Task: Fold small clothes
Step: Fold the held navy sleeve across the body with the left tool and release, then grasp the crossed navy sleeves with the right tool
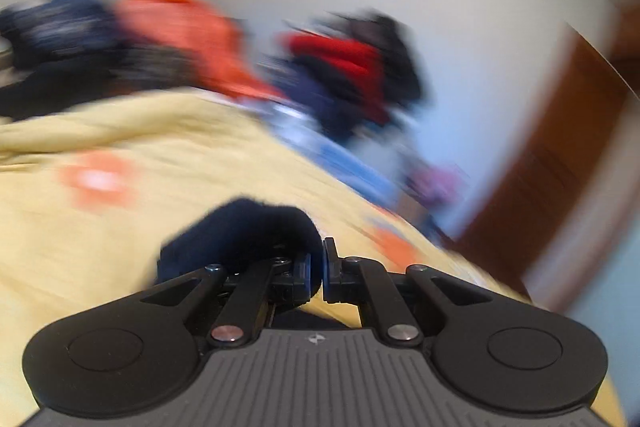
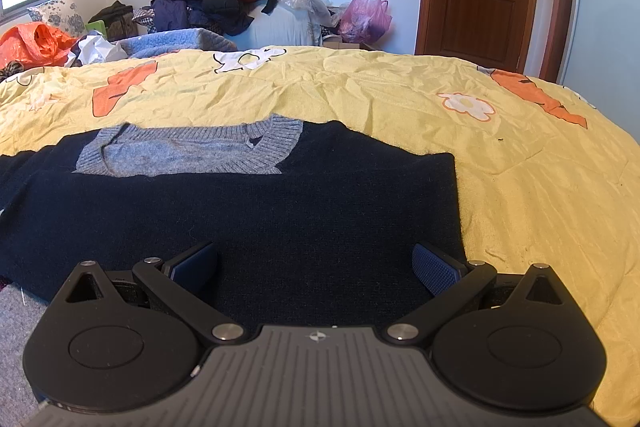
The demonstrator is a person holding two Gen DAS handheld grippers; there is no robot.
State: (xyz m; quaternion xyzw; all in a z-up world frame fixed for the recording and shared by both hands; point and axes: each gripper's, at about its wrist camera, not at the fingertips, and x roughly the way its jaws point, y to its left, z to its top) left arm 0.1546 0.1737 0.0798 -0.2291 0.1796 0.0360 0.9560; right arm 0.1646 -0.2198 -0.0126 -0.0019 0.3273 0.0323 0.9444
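1. My left gripper [image 1: 317, 277] has its jaws clamped on a bunch of navy knit, most likely a sleeve or edge of the sweater [image 2: 248, 211].
2. My right gripper [image 2: 316, 267] hangs over the sweater's lower half, jaws spread wide, gripping nothing.
3. The sweater lies flat on the yellow bed [image 2: 520, 163], grey collar [image 2: 188, 151] at the far end.
4. To fold well, I should carry the pinched part across the body, keep it taut, and lay it square to the side edge.

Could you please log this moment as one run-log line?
stage: folding navy sweater | left tongs: shut on navy fabric | right tongs: open above sweater | surface: yellow bedspread
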